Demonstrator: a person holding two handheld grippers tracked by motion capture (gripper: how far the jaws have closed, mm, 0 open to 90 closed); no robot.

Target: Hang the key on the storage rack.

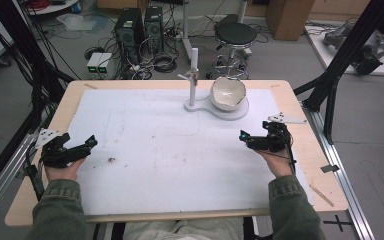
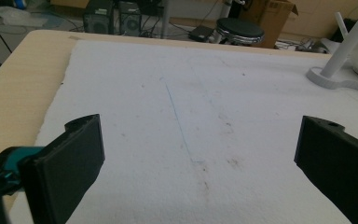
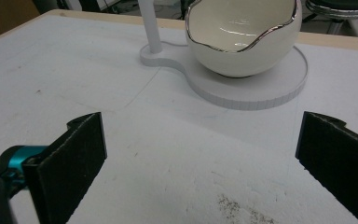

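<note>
We have both grippers low over the white mat (image 1: 180, 150) on the bench (image 1: 310, 150), and neither one holds anything. The left gripper (image 1: 87, 145) sits at the near left edge of the mat with its jaws released and spread wide; between and ahead of them lies bare mat, with the post (image 2: 349, 42) of the stand well off past the right jaw. The right gripper (image 1: 243, 136) has its jaws released too, standing wide apart with nothing between them.

The nearest thing to work on is the white bowl (image 3: 242, 37), egg-shaped with a wavy silver rim. It stands upright on the round plate of the white stand (image 3: 261, 88), straight ahead of the right gripper's jaws and still apart from them, a stretch of mat in between.

We judge this to be the opening step: the approach has not begun and nothing is touched. The next move, as we read it, calls for carrying the right gripper forward to the bowl and setting one jaw inside the rim and one outside. The wall is smooth and curved, so the jaws should close gently, and the wavy edge wants a seat at a low point.
</note>
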